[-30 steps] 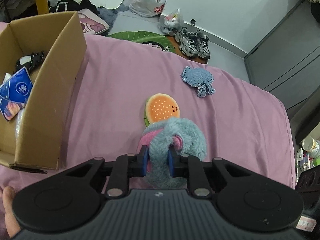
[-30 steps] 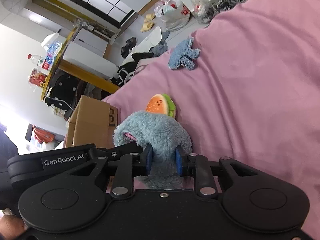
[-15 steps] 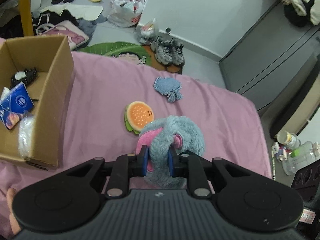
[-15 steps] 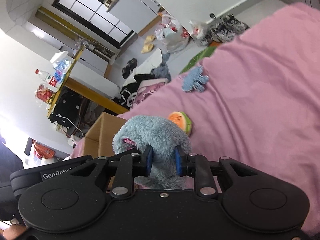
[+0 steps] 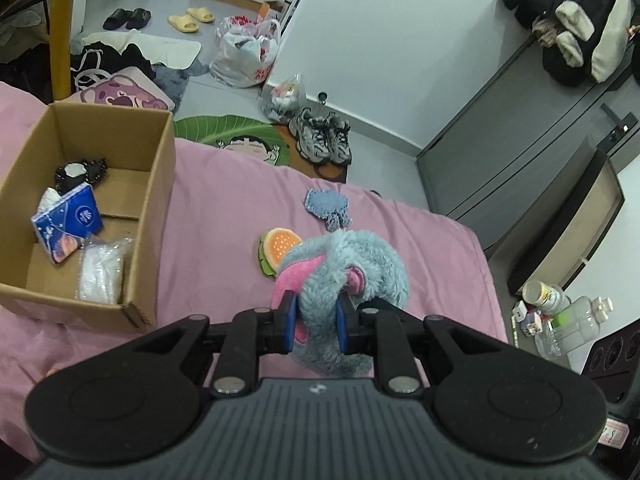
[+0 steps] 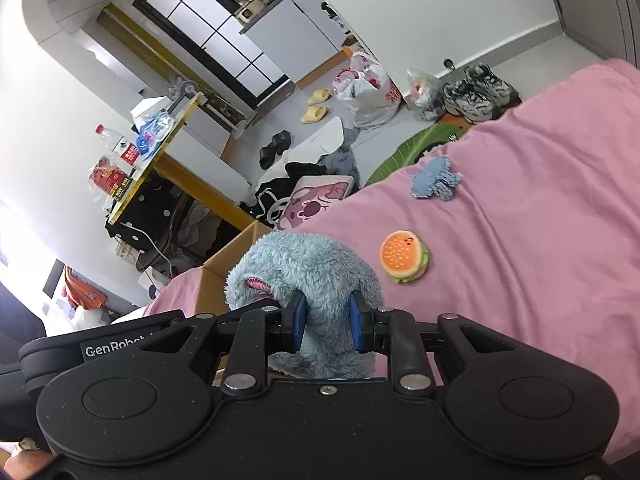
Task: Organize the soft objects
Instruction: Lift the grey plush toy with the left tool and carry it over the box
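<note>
The left gripper point(image 5: 316, 322) had its blue pads pressed nearly together on a fold of the blue plush point(image 5: 352, 264), squeezing the fur between them. The right gripper point(image 6: 326, 322) pinched another part of the same plush point(image 6: 308, 268) just as tightly. The plush hung between the two grippers above the pink bed point(image 5: 224, 208), clear of the sheet, its pink lining showing on the left side.

Just beyond the plush, partly hidden by it in the left view, lay a small burger toy point(image 5: 278, 250) flat on the sheet; the right view showed it whole point(image 6: 404, 256). Farther on lay a blue knitted piece point(image 5: 328, 206), well apart from the burger.

To the left stood an open cardboard box point(image 5: 156, 200) on the bed, holding a blue tissue pack point(image 5: 70, 222), a clear bag point(image 5: 100, 272) and a black item point(image 5: 80, 170). In the right view the plush blocked most of the box.

Past the bed's edge, sneakers point(image 5: 322, 140), a green mat point(image 5: 224, 130), plastic bags point(image 5: 246, 54) and slippers point(image 5: 192, 20) sat on the floor.
</note>
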Demonstrator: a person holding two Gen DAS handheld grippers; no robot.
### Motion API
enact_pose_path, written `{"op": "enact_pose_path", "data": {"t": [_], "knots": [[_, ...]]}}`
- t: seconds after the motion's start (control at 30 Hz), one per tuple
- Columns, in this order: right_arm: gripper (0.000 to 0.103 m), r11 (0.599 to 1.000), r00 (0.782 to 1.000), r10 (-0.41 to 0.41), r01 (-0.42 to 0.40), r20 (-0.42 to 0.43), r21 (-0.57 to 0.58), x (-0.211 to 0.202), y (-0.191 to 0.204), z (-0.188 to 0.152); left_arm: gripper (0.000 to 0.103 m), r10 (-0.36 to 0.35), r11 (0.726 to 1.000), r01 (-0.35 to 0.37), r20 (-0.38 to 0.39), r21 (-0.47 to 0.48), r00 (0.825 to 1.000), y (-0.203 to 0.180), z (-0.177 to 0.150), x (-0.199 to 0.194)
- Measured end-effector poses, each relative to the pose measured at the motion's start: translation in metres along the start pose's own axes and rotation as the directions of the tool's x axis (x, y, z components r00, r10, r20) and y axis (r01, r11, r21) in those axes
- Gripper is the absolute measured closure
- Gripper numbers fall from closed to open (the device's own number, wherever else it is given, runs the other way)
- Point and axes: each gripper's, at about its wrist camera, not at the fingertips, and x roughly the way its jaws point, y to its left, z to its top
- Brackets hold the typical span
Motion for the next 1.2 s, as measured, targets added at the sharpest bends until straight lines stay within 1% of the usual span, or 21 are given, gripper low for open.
{"op": "enact_pose_path", "data": {"t": [0.33,0.57,1.0,1.2], "knots": [[0.080,0.998,0.999,-0.013,0.015,0.031,-0.062,-0.006,0.037,-0.005,0.084,-0.040,0.999,0.041,0.052,-0.021,0.998,0.021,0.001,-0.032],[0.080,0.994,0.999,-0.020,0.024,0.037,-0.107,-0.005,0.059,-0.012,0.084,-0.067,0.997,0.070,0.084,-0.039,0.994,0.038,0.000,-0.050],[0.080,0.980,0.999,-0.017,0.024,0.036,-0.198,0.011,0.105,-0.021,0.084,-0.074,0.993,0.085,0.136,-0.080,0.988,0.076,0.000,-0.076],[0.080,0.973,0.999,0.010,0.000,0.039,-0.231,0.020,0.127,-0.020,0.084,-0.082,0.991,0.098,0.166,-0.088,0.983,0.092,0.005,-0.090]]}}
